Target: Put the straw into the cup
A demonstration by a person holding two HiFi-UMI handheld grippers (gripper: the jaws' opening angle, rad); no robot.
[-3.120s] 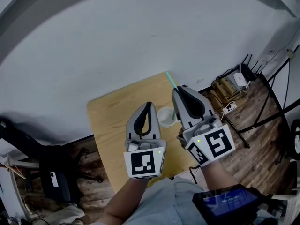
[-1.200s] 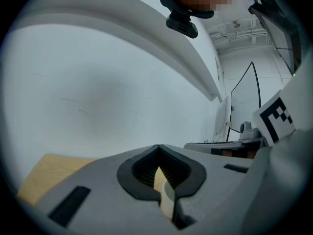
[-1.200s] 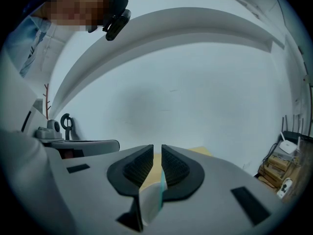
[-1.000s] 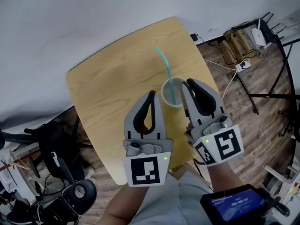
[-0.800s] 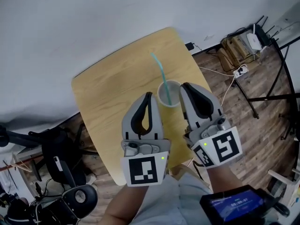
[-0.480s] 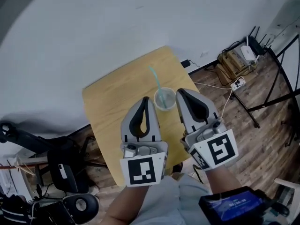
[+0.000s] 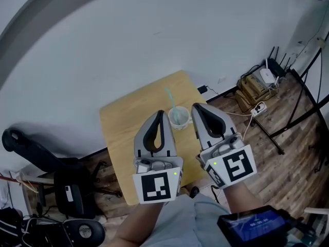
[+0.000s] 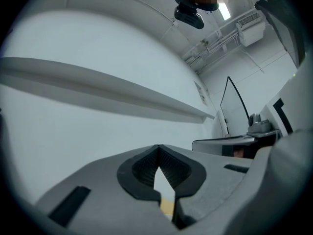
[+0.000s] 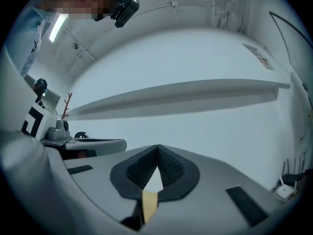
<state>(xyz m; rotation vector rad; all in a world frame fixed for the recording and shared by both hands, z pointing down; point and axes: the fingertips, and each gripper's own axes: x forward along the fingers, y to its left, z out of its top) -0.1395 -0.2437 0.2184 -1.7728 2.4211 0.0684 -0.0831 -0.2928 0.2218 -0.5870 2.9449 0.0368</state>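
A clear plastic cup (image 7: 179,117) stands on the small light-wood table (image 7: 128,127). A teal straw (image 7: 170,99) rises out of the cup and leans to the far left. In the head view my left gripper (image 7: 161,112) hangs just left of the cup, nearer me, jaws shut and empty. My right gripper (image 7: 196,106) hangs just right of the cup, also shut on nothing. Both gripper views show closed jaws, the left gripper (image 8: 157,146) and the right gripper (image 9: 157,146), pointing at the white wall with a sliver of table below.
A white wall runs behind the table. A black office chair (image 7: 36,156) stands on the wooden floor at the left. Cables, a power strip (image 7: 256,108) and a white router (image 7: 267,76) lie at the right, beside black metal stand legs (image 7: 303,112).
The straw, near my right gripper's tip above the cup 3.1 s ago, now stands in the cup. Both grippers have drawn back from the cup, which looks smaller and farther.
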